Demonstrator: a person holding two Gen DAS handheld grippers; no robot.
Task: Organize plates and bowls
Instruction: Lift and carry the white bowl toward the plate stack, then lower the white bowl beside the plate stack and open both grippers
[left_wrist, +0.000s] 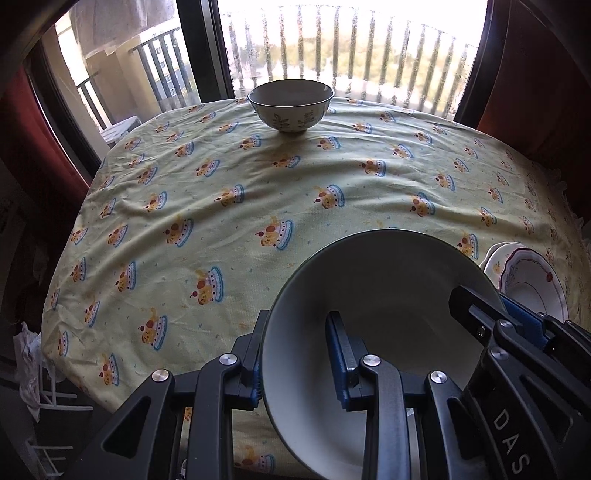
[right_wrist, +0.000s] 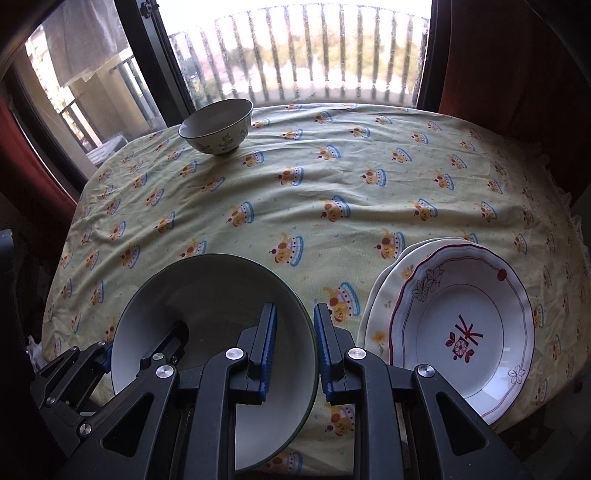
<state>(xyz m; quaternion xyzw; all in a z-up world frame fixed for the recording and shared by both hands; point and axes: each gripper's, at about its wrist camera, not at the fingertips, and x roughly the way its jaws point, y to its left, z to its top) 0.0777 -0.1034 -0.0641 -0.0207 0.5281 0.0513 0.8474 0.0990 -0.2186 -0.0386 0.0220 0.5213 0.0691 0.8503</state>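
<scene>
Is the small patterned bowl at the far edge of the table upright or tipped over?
Upright. The small patterned bowl stands on its foot on the tablecloth, its mouth facing up, in both wrist views.

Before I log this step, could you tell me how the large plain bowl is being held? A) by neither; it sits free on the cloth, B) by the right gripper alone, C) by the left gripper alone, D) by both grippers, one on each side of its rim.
D: the left gripper clamps one side of the large plain bowl and the right gripper clamps the opposite rim.
</scene>
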